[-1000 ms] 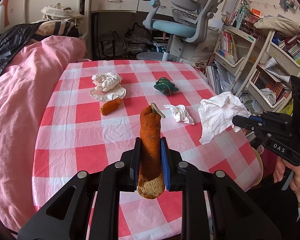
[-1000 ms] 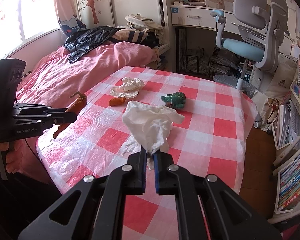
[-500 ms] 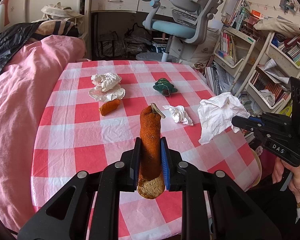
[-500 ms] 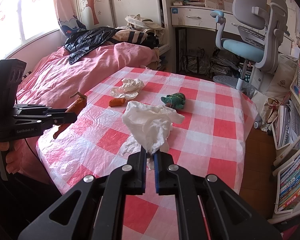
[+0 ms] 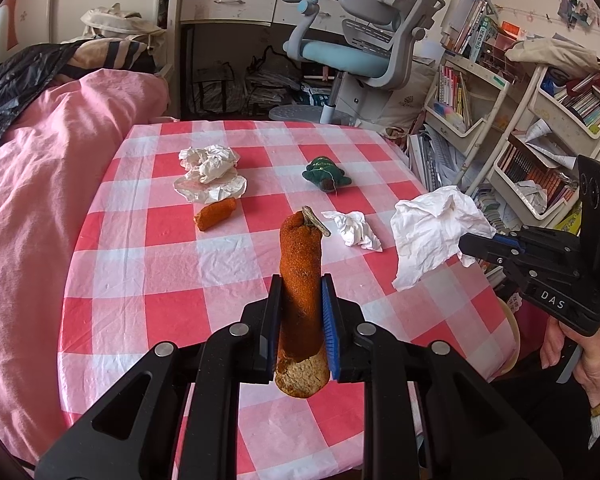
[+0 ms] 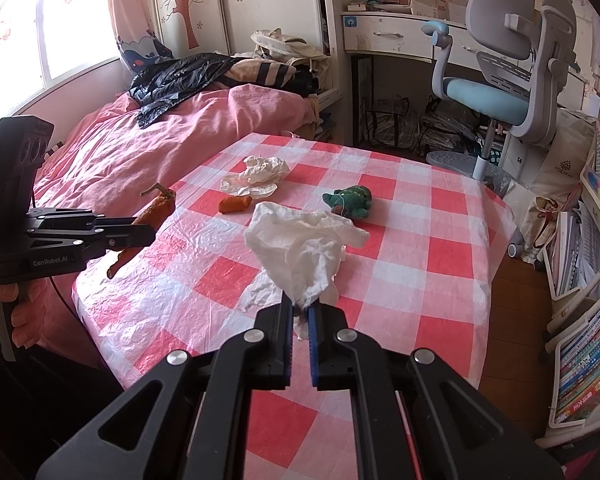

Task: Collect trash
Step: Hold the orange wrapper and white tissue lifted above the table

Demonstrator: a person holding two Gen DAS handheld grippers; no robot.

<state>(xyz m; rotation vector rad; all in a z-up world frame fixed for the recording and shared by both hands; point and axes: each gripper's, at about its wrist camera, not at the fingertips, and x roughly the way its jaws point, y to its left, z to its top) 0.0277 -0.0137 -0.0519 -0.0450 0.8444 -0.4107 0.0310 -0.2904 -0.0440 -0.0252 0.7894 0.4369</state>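
Round desk [image 5: 172, 280] under a red-and-white checked plastic cloth, bedroom. Pink bed [image 5: 32, 184] touches its left edge, black jacket [image 6: 172, 80] heaped on it. Beyond the desk: grey and blue office chair [image 5: 360, 40], white drawer unit; bookshelves [image 5: 548, 148] crowd the right side.

On the cloth: crumpled white paper wad [image 5: 212, 172] toward the far left, short orange peel piece [image 5: 215, 216] just in front of it, green plush turtle [image 5: 326, 172] far right of centre, small crumpled tissue [image 5: 354, 229] near the middle. Nothing lies between me and those pieces.

My left hand-held gripper [image 5: 300, 320] is clamped on a long orange peel strip [image 5: 300, 264], stem end pointing away, the strip held up clear of the cloth. My right hand-held gripper [image 6: 300, 322] is pinched tight on a large white tissue [image 6: 300, 252], which hangs above the near right edge.

Against a second ago: no change in either grip or in the items on the cloth.
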